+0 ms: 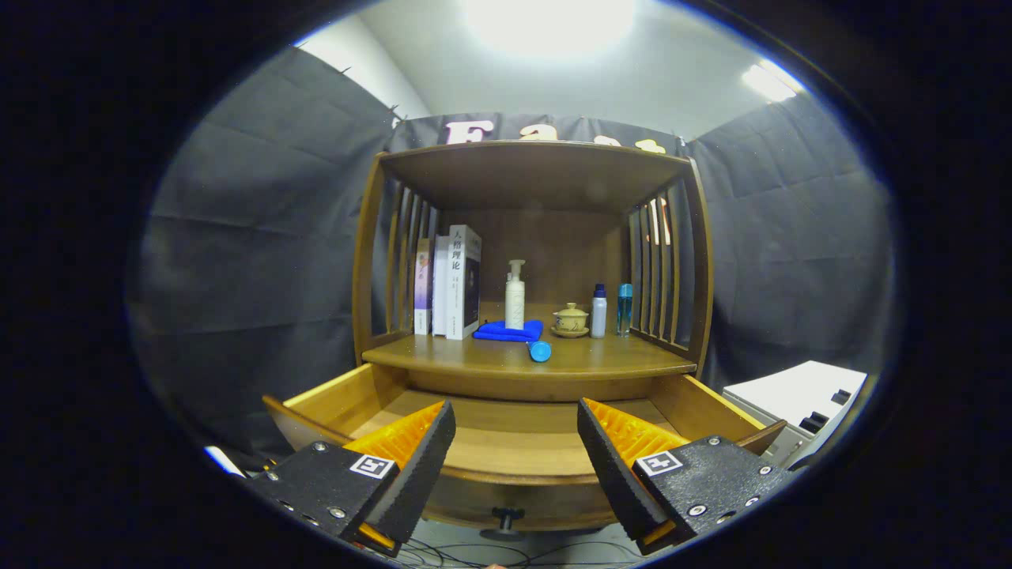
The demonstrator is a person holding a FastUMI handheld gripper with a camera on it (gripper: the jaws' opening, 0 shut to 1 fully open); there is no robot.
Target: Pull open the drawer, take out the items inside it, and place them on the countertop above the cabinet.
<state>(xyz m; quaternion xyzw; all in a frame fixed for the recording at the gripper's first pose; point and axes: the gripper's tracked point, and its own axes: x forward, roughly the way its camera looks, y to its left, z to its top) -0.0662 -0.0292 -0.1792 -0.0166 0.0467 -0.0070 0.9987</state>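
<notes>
Hovering level in front of the cabinet, the gripper (515, 458) has its two fingers spread wide with nothing between them; both point straight ahead at the pulled-out wooden drawer (514, 442). Pose is square-on, fingers roughly symmetric either side of the drawer's centre line, tips above the front rail.

Small dark round knob (508, 518) sits on the drawer front, low between the fingers. Thin dark cables (474, 553) run on the floor below it.

Drawer stands open; the visible floor between the fingers is bare wood. The parts of the tray behind the fingers are hidden, so contents there cannot be told.

Just beyond, the wooden countertop (617, 359) of the cabinet carries, from one side to the other:
- upright books with pale spines (451, 284) against the slatted side
- folded blue cloth (507, 331) with a white pump bottle (515, 296) standing on or just behind it
- short blue cylinder (539, 351) lying near the front edge, just ahead of the cloth
- small tan lidded cup on a saucer (570, 319)
- white bottle with dark cap (598, 311) beside a slim blue bottle (624, 309)

Wooden top shelf (530, 170) roofs the bay. White box-like unit (798, 395) sits off to the side, well apart from the cabinet.
</notes>
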